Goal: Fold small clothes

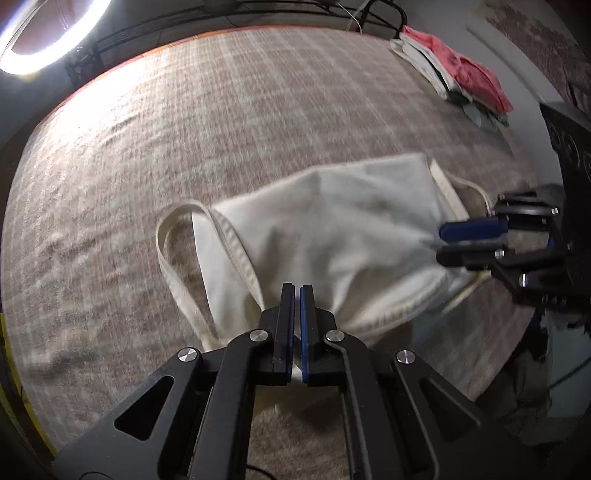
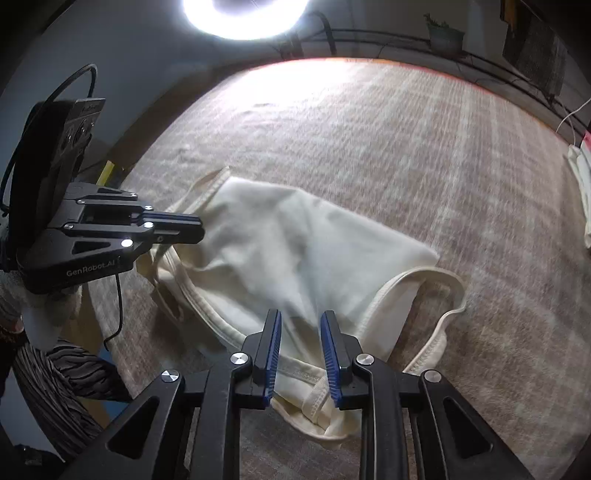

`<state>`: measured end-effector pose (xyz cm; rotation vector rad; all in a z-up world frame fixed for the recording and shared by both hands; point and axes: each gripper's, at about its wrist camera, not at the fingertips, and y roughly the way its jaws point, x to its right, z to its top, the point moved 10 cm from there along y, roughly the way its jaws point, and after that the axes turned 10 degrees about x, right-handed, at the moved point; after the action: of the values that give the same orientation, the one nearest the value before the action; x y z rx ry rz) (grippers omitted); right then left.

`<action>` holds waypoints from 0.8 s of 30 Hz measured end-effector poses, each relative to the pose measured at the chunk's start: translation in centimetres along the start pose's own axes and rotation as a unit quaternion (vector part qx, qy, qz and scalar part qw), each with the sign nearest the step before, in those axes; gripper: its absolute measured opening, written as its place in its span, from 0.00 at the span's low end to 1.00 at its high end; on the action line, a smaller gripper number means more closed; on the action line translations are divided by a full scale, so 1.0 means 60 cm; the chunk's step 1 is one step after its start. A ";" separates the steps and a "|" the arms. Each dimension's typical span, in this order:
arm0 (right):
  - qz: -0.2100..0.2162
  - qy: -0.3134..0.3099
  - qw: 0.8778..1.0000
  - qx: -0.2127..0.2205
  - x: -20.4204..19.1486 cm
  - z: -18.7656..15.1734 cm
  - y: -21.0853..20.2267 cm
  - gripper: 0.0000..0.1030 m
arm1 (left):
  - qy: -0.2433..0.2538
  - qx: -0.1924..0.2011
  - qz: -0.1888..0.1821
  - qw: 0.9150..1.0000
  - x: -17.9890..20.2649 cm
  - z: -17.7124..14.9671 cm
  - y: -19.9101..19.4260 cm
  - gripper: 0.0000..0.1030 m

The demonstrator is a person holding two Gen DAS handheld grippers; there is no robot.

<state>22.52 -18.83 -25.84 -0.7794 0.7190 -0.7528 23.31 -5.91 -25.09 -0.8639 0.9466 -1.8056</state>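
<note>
A cream-white small garment (image 1: 332,221) with banded edges lies on the brownish woven table cover (image 1: 221,110); it also shows in the right wrist view (image 2: 280,251). My left gripper (image 1: 297,291) is shut on the garment's near edge, pinching the cloth. It shows from the side in the right wrist view (image 2: 199,229). My right gripper (image 2: 301,321) stands partly open over the garment's near edge, with cloth between the fingers. In the left wrist view it (image 1: 443,240) sits at the garment's right edge.
A stack of folded clothes (image 1: 458,74), pink on top, lies at the far right of the table; its edge shows in the right wrist view (image 2: 581,192). A ring light (image 2: 243,14) shines behind the table. A cable (image 2: 120,306) hangs at the left.
</note>
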 end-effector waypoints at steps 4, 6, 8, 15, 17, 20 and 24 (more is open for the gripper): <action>0.013 -0.020 1.000 -0.020 -0.010 -0.033 -0.003 0.19 | -0.009 -0.017 -0.022 1.000 0.008 -0.060 -0.015 0.00; 0.015 -0.037 0.999 -0.031 -0.020 -0.055 -0.009 0.19 | -0.006 -0.021 -0.030 0.999 0.016 -0.090 -0.026 0.00; 0.019 -0.056 0.997 -0.040 -0.033 -0.078 -0.015 0.19 | -0.001 -0.022 -0.023 1.000 0.020 -0.113 -0.040 0.00; 0.024 -0.049 0.998 -0.011 -0.039 -0.087 -0.055 0.19 | -0.031 0.054 -0.030 0.998 0.008 -0.070 -0.110 0.00; 0.023 -0.039 0.999 0.005 -0.038 -0.073 -0.062 0.19 | -0.046 0.066 -0.031 0.996 -0.001 -0.045 -0.108 0.00; 0.014 -0.034 0.999 0.008 -0.037 -0.061 -0.050 0.19 | -0.047 0.054 -0.032 0.997 -0.005 -0.027 -0.072 0.00; -0.006 -0.043 0.999 -0.007 -0.032 -0.072 -0.025 0.19 | -0.036 0.009 -0.035 0.999 0.008 -0.076 -0.030 0.00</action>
<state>17.63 -19.52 -26.32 -0.8259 0.6428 -0.7217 18.58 -4.69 -25.53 -0.9540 0.8631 -1.8268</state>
